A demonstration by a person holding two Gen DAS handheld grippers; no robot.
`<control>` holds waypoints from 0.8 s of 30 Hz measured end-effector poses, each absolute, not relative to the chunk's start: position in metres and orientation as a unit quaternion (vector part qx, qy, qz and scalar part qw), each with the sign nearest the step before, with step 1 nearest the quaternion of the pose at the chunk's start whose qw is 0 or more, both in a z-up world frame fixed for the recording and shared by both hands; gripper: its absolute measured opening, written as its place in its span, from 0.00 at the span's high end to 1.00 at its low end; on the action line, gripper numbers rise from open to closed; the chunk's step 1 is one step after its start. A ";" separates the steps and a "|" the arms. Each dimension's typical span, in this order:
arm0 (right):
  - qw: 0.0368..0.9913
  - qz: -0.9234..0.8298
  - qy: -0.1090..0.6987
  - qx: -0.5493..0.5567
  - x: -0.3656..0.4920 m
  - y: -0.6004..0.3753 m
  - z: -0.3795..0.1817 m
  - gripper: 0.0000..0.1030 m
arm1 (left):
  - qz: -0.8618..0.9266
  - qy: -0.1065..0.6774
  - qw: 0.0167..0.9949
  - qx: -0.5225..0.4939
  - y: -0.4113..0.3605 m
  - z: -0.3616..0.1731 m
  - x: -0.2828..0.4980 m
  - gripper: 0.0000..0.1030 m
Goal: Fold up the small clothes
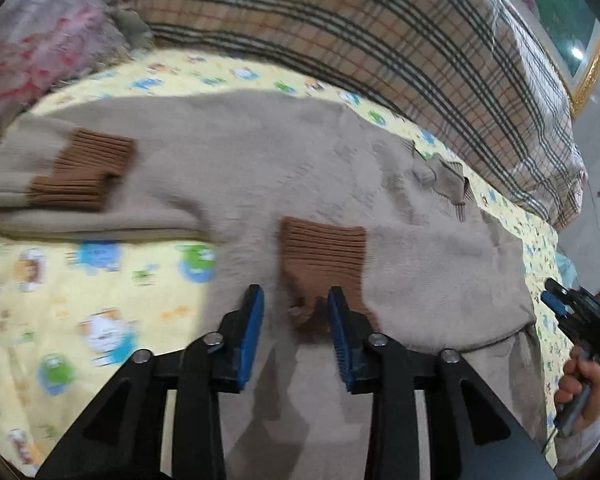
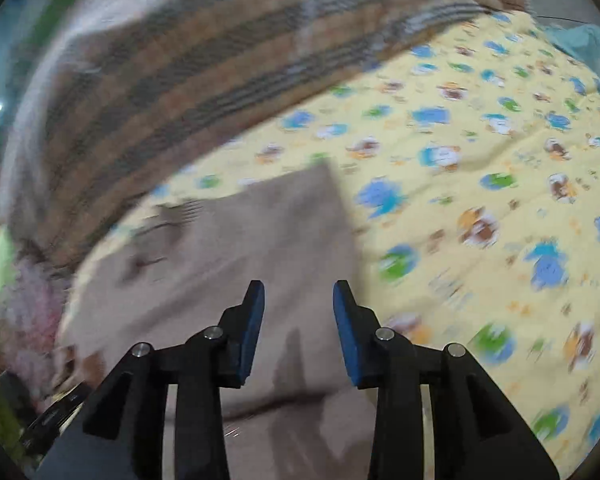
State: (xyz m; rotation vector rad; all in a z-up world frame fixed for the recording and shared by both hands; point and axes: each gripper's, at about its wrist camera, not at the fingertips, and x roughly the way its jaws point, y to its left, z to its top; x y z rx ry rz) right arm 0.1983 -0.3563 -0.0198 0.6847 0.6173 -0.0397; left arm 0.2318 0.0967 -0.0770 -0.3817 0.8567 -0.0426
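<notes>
Where the yellow cartoon-print sheet (image 1: 100,280) spreads, a plaid blanket (image 1: 380,52) borders it.

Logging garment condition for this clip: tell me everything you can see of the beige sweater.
The sweater is a soft beige knit with ribbed brown cuffs and a collar at its right end. It lies flat across the yellow cartoon sheet. Both sleeves are folded in over the body; the far cuff lies on the left. The open left gripper straddles the near cuff's edge without gripping. The right gripper, also open, hovers over plain beige cloth.
</notes>
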 end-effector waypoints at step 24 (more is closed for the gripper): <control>0.836 0.102 0.387 0.377 0.172 -0.224 -0.063 0.62 | 0.080 0.457 0.884 0.065 0.245 -0.082 0.244 0.20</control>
